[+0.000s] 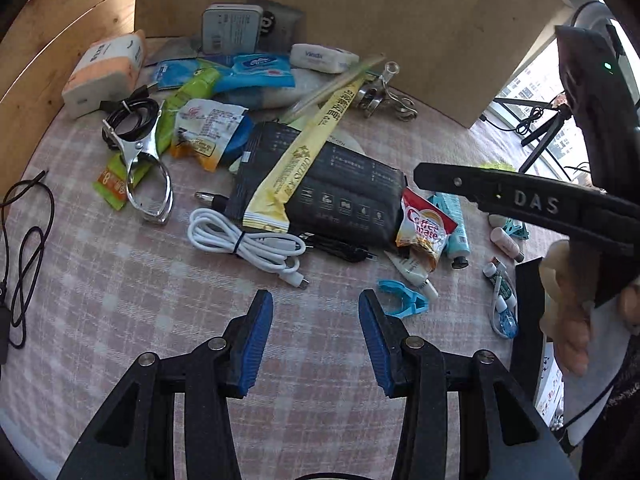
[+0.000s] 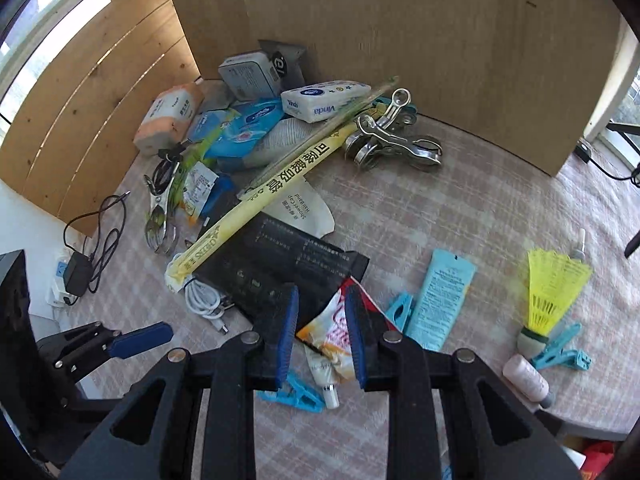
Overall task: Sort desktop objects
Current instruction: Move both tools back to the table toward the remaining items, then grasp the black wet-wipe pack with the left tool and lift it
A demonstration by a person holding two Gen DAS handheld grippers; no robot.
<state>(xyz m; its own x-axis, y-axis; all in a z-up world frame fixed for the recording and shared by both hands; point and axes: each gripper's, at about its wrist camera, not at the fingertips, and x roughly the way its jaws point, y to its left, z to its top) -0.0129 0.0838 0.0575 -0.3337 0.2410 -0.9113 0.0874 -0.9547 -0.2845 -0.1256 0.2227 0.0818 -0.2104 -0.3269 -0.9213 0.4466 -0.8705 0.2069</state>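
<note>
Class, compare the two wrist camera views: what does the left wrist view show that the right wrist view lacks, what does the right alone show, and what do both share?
Only the left wrist view shows a hand holding the right gripper's black body, and a small bottle with a blue end.

Only the right wrist view shows the yellow shuttlecock and the black power adapter at the left edge.

Both show the long yellow straw packet, black pouch, white cable, creamer sachet and checked tablecloth.

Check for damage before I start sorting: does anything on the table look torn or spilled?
The Coffee-mate sachet beside the black pouch looks crumpled, with a ragged, torn-looking top edge. No spilled powder shows on the tablecloth. Everything else is just a jumbled pile.
</note>
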